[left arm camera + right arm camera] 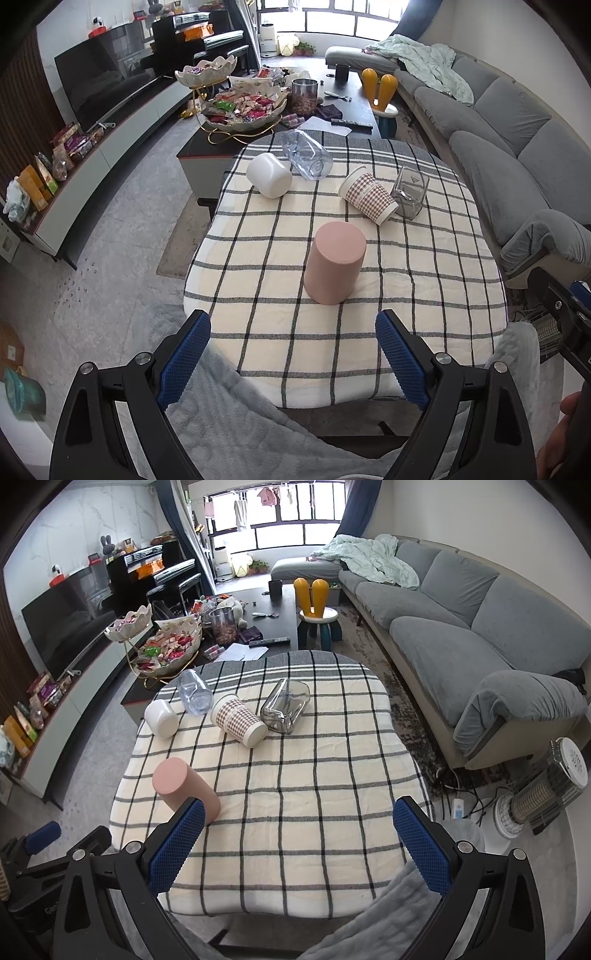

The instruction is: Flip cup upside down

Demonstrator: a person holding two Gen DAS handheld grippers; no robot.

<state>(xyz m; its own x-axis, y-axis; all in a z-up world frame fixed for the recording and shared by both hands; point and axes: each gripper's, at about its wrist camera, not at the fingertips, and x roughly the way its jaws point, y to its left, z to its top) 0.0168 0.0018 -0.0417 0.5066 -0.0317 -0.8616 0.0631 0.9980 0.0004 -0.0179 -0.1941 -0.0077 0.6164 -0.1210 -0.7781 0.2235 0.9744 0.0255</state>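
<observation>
A pink cup (335, 263) stands upside down on the checked tablecloth (424, 280), just beyond my open, empty left gripper (293, 326). In the right wrist view the pink cup (181, 786) is at the left, partly behind the left fingertip of my open, empty right gripper (299, 814). Farther back lie a white cup (269, 175), a clear bluish cup (306, 154), a checked paper cup (367, 195) and a clear square glass (409, 192), all on their sides.
A dark coffee table (207, 151) with snack bowls stands behind the small table. A grey sofa (517, 140) runs along the right. A TV stand (92, 155) is at the left. A heater (539, 790) and cables sit on the floor at the right.
</observation>
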